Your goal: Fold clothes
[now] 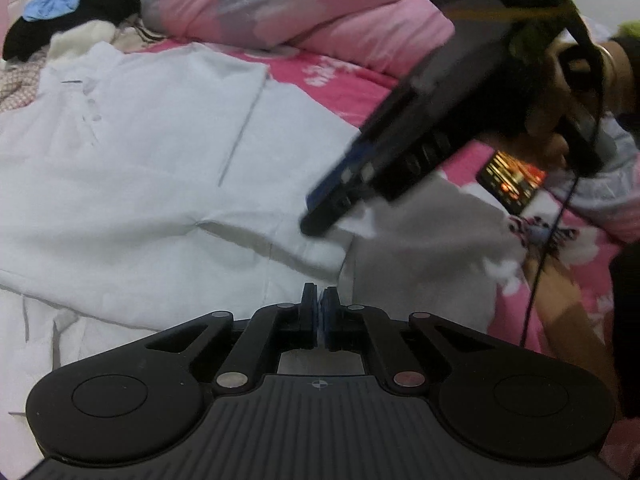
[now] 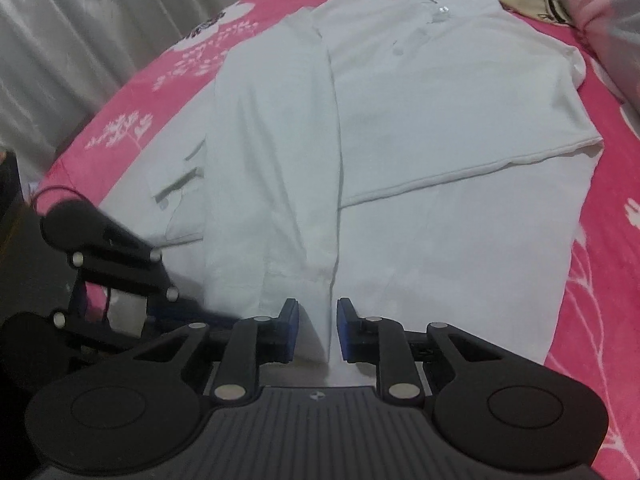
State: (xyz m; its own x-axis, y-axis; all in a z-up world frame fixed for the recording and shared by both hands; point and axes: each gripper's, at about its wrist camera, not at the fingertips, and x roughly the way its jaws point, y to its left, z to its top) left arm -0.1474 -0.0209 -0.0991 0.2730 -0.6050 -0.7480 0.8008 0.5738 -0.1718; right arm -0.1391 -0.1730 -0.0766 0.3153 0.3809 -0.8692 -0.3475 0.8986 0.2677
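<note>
bed: pink floral bedspread carries everything; pillows at the far side.
shirt: white polo shirt lies flat mid-bed, collar far, hem near you; one side already folded in along a long crease.
pile: unfolded clothes far left, leave them for later.
left gripper: clenched; white cloth right at its tips, so judged pinching the near hem, not certain.
right gripper: jaws partly apart around the folded edge near the hem; pads not seen pressing yet.
step: clamp the right firmly, then lift both corners level, carry toward the collar, keep the hem taut.
phone: lit screen, right of shirt; keep clear.
writing: none readable.
</note>
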